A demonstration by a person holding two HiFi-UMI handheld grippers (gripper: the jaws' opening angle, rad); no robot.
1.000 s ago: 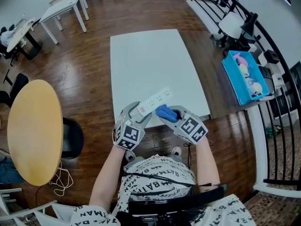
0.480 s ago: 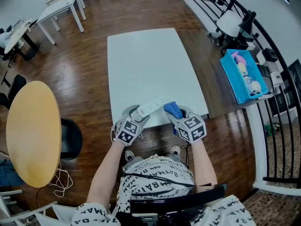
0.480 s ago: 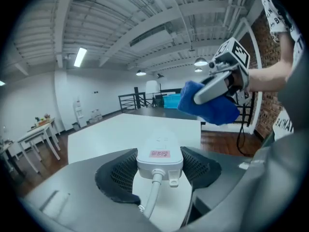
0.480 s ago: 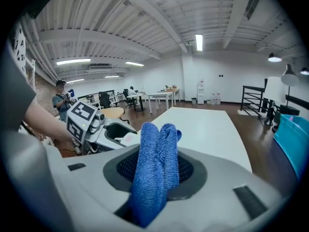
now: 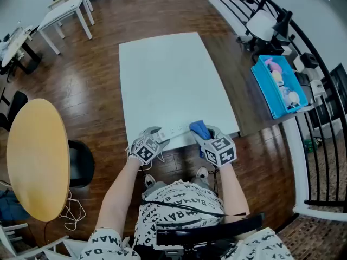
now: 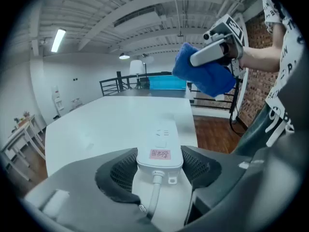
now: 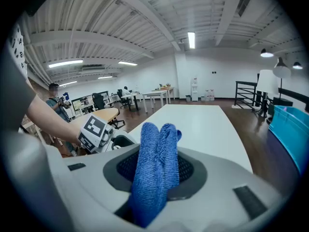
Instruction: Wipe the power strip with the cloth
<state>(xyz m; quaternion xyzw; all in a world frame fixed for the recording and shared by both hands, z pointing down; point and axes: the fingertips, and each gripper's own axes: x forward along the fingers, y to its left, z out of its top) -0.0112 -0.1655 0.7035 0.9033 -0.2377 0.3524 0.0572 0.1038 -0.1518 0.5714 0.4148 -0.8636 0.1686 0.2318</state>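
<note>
Pinches the strip [image 6: 159, 151] by its cord end in the fingers of the left gripper [image 5: 156, 141], at the near edge of the bench [image 5: 168, 75]. Clamps the folded cloth [image 7: 154, 170] in the fingers of the right gripper [image 5: 204, 137], raised over that same edge. Could pivot or slip loose under a hard wipe, gripped at one end only.

One power strip [image 5: 177, 129], one cloth [image 5: 198, 128], and two tongs [image 5: 158, 136] [image 5: 203, 134].
</note>
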